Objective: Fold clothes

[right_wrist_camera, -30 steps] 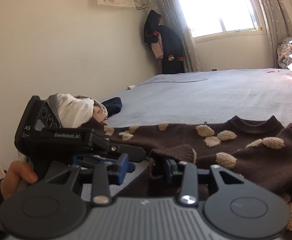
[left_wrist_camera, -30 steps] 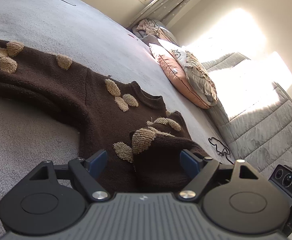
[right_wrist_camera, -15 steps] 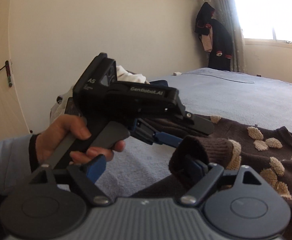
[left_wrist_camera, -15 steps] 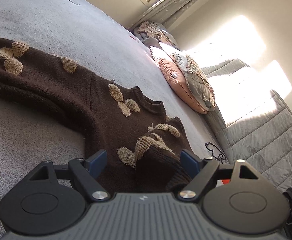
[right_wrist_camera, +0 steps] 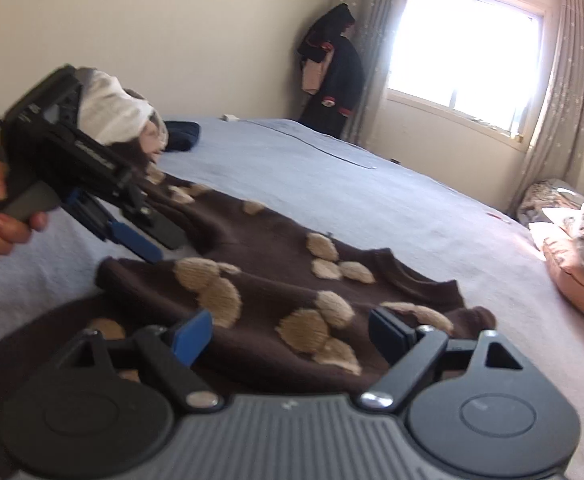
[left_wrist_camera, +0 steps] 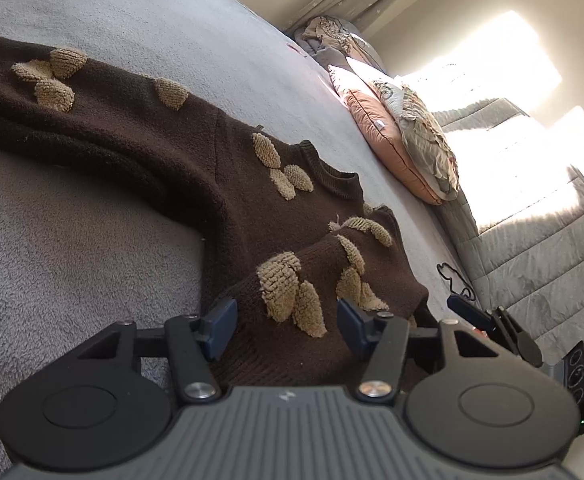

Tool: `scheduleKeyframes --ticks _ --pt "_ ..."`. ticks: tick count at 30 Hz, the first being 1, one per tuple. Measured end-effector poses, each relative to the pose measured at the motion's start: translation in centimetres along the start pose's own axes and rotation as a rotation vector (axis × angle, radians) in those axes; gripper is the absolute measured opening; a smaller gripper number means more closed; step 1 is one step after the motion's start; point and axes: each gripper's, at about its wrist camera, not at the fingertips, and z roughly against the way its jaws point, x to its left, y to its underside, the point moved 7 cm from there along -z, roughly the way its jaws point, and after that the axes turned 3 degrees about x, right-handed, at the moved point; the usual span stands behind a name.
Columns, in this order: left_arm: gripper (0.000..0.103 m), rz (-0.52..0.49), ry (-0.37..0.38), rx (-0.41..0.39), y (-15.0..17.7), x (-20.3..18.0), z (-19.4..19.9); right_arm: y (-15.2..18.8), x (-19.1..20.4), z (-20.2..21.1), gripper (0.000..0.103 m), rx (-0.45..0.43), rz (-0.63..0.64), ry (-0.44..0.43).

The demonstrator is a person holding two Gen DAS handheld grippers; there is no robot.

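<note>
A dark brown knit sweater (left_wrist_camera: 195, 168) with tan fuzzy patches lies spread on the grey bed (left_wrist_camera: 71, 248). One sleeve is folded across its body and lies between the open jaws of both grippers. My left gripper (left_wrist_camera: 285, 330) is open just above that folded sleeve. My right gripper (right_wrist_camera: 292, 338) is open too, low over the sweater (right_wrist_camera: 259, 280). In the right wrist view the left gripper (right_wrist_camera: 131, 236) shows at the left, held by a hand, its blue fingers near the sleeve cuff. The right gripper's fingers (left_wrist_camera: 488, 322) show at the right edge of the left wrist view.
Pillows (left_wrist_camera: 404, 136) lean at the head of the bed against a grey quilted headboard (left_wrist_camera: 532, 248). A pile of white and dark clothes (right_wrist_camera: 131, 120) lies at the far bed corner. A dark coat (right_wrist_camera: 332, 76) hangs by the curtained window. A black cable (left_wrist_camera: 456, 280) lies by the headboard.
The right gripper has opened and let go of the sleeve cuff, which now lies flat across the sweater's body. Both grippers have shifted; the left stayed open.
</note>
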Motion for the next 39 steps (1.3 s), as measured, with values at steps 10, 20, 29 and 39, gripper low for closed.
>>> scheduleKeyframes --ticks 10,20,29,39 --pt "0.0 -0.037 -0.078 0.038 0.5 -0.1 -0.6 7.0 -8.8 -3.7 0.074 0.188 0.225 0.438" --pt "0.0 0.04 -0.021 0.013 0.1 -1.0 0.3 7.6 -7.9 -6.5 0.036 0.173 0.412 0.455" --pt "0.0 -0.016 -0.018 -0.008 0.5 -2.7 0.2 5.9 -14.7 -2.8 0.015 0.093 0.035 0.527" --pt "0.054 -0.158 -0.117 0.056 2.7 -2.7 -4.4 9.9 -16.0 -3.5 0.044 0.191 -0.088 0.504"
